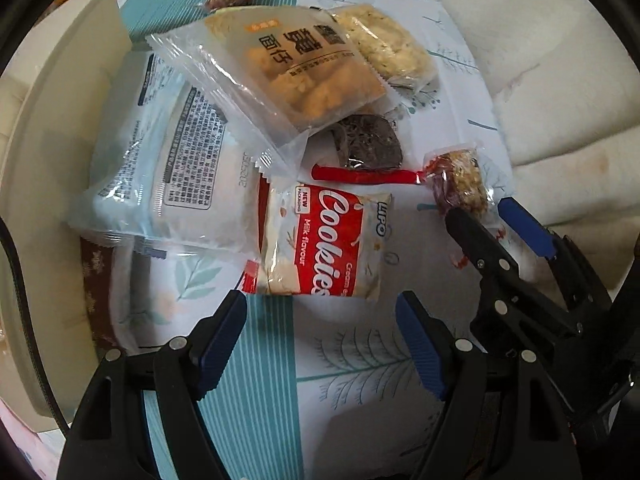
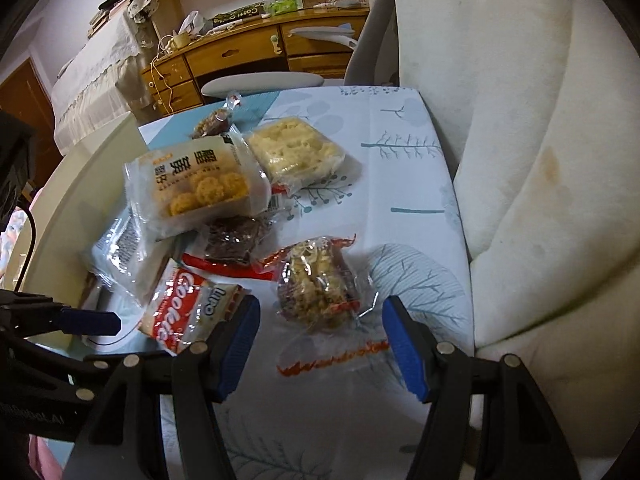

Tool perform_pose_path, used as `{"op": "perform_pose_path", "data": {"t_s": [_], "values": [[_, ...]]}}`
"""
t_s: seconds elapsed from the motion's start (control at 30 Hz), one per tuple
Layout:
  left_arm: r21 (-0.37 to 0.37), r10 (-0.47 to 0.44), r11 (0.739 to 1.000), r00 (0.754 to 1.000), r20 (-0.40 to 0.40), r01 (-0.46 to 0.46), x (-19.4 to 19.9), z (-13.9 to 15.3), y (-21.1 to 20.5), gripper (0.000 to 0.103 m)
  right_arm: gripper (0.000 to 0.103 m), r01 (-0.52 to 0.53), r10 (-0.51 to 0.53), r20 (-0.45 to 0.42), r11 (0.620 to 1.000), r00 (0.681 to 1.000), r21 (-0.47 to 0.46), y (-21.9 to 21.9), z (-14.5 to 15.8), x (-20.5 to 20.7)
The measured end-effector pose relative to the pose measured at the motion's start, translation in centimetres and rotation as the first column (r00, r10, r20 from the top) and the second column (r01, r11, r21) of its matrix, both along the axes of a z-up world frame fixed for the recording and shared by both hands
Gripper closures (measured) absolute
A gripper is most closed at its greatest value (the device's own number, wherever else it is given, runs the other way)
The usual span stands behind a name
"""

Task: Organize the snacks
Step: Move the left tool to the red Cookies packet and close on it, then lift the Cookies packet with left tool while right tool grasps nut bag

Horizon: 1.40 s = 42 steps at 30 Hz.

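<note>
A heap of wrapped snacks lies on a leaf-print cloth. The red-and-white Cookies packet [image 1: 324, 240] [image 2: 188, 312] lies just ahead of my left gripper [image 1: 324, 340], whose jaws stand open and empty above the cloth. A clear-wrapped oat-and-nut cake [image 2: 320, 284] [image 1: 460, 184] sits just beyond my right gripper [image 2: 320, 344], open, its fingers either side of the wrapper's near tail. Behind lie a dark brown cake [image 1: 368, 140], a yellow puff pack [image 1: 296, 68] [image 2: 200, 184], a pale rice cake [image 2: 296, 152] and a large white pack [image 1: 168, 160].
The cloth-covered table [image 2: 400, 160] ends at a cream padded seat [image 2: 540, 160] on the right. A cream rounded lid or bin [image 1: 52, 160] stands at the left. A wooden desk with drawers [image 2: 240, 56] is in the background. Another small nut cake [image 2: 216, 120] lies at the far edge.
</note>
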<state>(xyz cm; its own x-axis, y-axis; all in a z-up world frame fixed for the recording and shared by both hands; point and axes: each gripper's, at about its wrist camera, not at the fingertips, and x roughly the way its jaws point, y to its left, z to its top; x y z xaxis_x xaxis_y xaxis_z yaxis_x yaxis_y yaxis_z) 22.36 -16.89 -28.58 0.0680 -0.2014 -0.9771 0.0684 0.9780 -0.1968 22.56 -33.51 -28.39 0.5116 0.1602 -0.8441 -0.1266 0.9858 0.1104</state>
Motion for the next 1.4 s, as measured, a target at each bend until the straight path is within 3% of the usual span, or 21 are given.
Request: {"op": "perform_pose_path", "data": {"t_s": [0.37,0.7,0.87,0.9,1.03,1.4], "values": [[0.009,0.057,0.998,0.998,-0.016,-0.057,1.4,-1.9,-0.1,0.027,0.039,-0.038,0.038,0.008,0.999,0.999,-0.003,-0.3,-1.4,0.7],[0.051,0.059,0.997,0.998,0.009,-0.059,2.6,-2.0,-0.5,0.027,0.051,-0.103,0.105,0.027,0.993,0.994,-0.055,0.2,-1.4,0.0],[0.095,0.054,0.994,0.998,0.023,-0.055,1.8,-1.8,-1.1,0.035,0.055,-0.109,0.111,0.020,0.992,0.994,-0.069,0.4,-1.2,-0.5],[0.103,0.048,0.993,0.999,0.026,-0.051,1.7,-1.8,-1.3,0.038,0.060,-0.112,0.113,0.014,0.992,0.993,-0.058,0.3,-1.1,-0.6],[0.096,0.048,0.994,0.998,0.030,-0.051,1.1,-1.5,-1.3,0.052,0.060,-0.109,0.109,-0.003,0.993,0.994,-0.053,0.4,-0.8,-1.0],[0.076,0.014,0.997,0.999,-0.041,-0.011,-1.6,-1.8,-1.1,0.055,0.060,-0.077,0.076,-0.091,0.997,0.993,-0.007,0.6,-0.1,-3.5]]}}
